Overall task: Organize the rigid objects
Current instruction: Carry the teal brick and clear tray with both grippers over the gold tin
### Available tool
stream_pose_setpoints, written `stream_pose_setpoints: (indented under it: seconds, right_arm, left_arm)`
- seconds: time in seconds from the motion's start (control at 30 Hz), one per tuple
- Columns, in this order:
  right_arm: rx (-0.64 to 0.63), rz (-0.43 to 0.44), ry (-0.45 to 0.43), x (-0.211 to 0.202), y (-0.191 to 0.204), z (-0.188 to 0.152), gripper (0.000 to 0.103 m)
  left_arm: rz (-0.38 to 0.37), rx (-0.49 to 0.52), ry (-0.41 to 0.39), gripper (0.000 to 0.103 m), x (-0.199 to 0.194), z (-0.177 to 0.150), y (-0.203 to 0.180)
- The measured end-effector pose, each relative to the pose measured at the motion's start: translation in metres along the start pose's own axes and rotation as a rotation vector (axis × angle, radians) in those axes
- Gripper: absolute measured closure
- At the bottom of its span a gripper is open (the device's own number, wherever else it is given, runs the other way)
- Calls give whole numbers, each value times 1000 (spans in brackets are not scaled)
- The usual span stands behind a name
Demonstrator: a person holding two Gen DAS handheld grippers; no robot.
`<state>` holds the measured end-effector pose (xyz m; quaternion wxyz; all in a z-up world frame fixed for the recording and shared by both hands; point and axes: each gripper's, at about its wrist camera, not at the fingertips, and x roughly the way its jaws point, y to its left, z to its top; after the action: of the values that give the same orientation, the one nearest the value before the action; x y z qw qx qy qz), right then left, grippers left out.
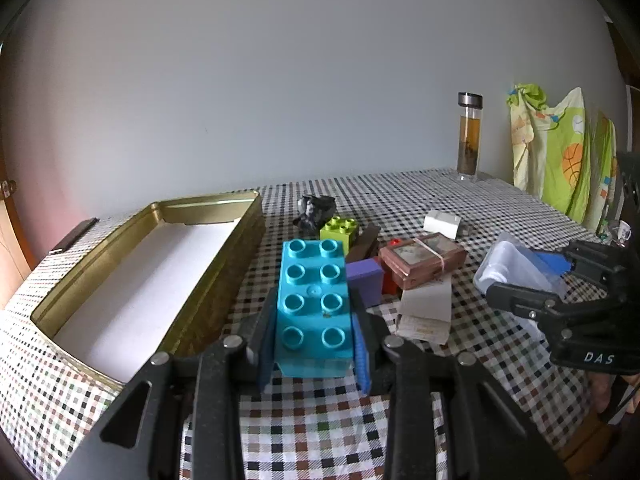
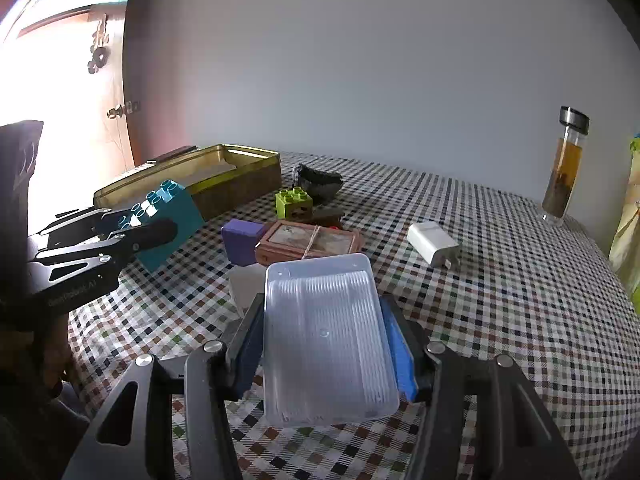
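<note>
My left gripper (image 1: 316,316) is shut on a long turquoise toy brick (image 1: 314,300), held above the checked tablecloth just right of an open gold tin (image 1: 224,276) with a white lining. It also shows in the right wrist view (image 2: 168,212). My right gripper (image 2: 326,320) is shut on a clear plastic box of cotton swabs (image 2: 326,336), held above the cloth; it shows at the right of the left wrist view (image 1: 516,268). Between them lie a lime brick (image 2: 294,202), a purple block (image 2: 240,238), a brown banded case (image 2: 308,242) and a white charger (image 2: 432,242).
A dark lumpy object (image 2: 320,182) lies behind the lime brick. A glass bottle with brown liquid (image 2: 564,168) stands at the far right by the wall. A folded paper (image 1: 426,312) lies under the case. Green printed cloth (image 1: 560,152) hangs at the table's right end.
</note>
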<state>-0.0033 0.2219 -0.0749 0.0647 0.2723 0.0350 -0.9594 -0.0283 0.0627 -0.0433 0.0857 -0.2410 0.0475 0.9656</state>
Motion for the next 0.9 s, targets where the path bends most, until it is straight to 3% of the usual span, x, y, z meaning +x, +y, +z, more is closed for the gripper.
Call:
stream_pose_setpoints:
  seconds: [0.73, 0.9]
  right_arm:
    - [-54, -40, -133, -21, 14, -4, 46]
    - [-55, -22, -146, -23, 19, -1, 46]
  left_arm:
    - [24, -34, -105, 72, -20, -2, 5]
    - [65, -50, -135, 72, -28, -2, 17]
